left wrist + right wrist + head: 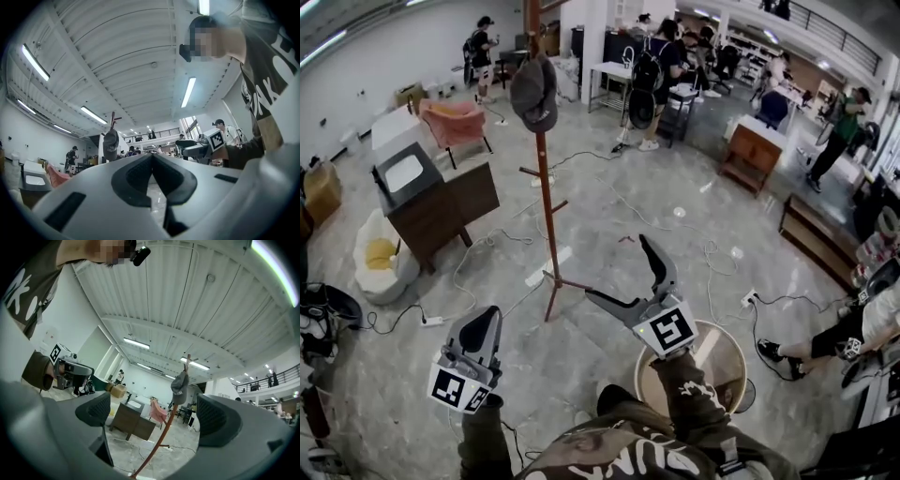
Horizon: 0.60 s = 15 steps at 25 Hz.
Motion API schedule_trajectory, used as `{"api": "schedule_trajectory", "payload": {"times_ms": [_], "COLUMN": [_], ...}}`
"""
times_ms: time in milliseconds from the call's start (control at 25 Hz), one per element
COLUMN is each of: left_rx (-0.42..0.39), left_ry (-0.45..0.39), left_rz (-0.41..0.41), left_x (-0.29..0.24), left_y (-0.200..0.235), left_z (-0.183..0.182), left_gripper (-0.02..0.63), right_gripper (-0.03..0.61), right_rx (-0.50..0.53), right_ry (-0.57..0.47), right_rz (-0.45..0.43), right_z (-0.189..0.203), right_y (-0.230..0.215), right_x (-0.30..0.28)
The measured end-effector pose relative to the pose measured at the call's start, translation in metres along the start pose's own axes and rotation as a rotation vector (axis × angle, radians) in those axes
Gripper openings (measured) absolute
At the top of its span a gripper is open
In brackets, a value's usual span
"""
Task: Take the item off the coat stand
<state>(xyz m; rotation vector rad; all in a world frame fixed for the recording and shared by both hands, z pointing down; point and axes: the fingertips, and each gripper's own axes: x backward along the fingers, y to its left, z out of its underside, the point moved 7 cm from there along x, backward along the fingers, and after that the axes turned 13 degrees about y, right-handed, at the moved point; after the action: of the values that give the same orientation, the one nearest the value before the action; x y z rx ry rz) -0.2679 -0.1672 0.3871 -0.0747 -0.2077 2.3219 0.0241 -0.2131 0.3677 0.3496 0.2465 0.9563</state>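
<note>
— Grey polished floor [609, 220] spreads all round the coat stand [546, 206], with a dark cabinet [441, 202] to the stand's left and people [661, 66] at work far behind it. Where is the cap?

— Your cap [533, 92] hangs high on the stand's pole, dark grey, crown facing outwards. It covers whatever peg bears it, so you cannot see the hook. The pole's top runs out past the upper edge of the head view.

— And the two grippers?

— Your left gripper [484, 319] sits low, to the near left of the stand's feet and well apart from the pole. Its own view shows the pads [136, 176] pressed together with nothing between them. Your right gripper [617, 267] is just right of the stand's feet, jaws spread wide and empty. In the right gripper view the pole and cap [179, 386] show through the gap, well beyond the jaws and touching neither.

— What is hard to make out?

— Pale print on the cap is too small to read. In the right gripper view the gripper's body cuts off the stand's feet. In the left gripper view the cap [110, 144] shows small, left of the closed jaws, and the lower pole is hidden behind the gripper.
</note>
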Motion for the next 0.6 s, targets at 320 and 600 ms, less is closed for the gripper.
{"api": "schedule_trajectory", "payload": {"times_ms": [320, 600], "left_rx": [-0.002, -0.029], "left_ry": [0.02, 0.028], "left_rz": [-0.022, -0.028], "left_x": [-0.05, -0.122], "left_y": [0.041, 0.082], "left_z": [0.024, 0.027], "left_gripper": [0.002, 0.002], "right_gripper": [0.561, 0.561], "right_rx": [-0.015, -0.043], "right_ry": [0.001, -0.044], "right_rz": [-0.014, -0.025], "right_z": [0.033, 0.054], "right_y": [-0.034, -0.091], "right_x": [-0.06, -0.121]}}
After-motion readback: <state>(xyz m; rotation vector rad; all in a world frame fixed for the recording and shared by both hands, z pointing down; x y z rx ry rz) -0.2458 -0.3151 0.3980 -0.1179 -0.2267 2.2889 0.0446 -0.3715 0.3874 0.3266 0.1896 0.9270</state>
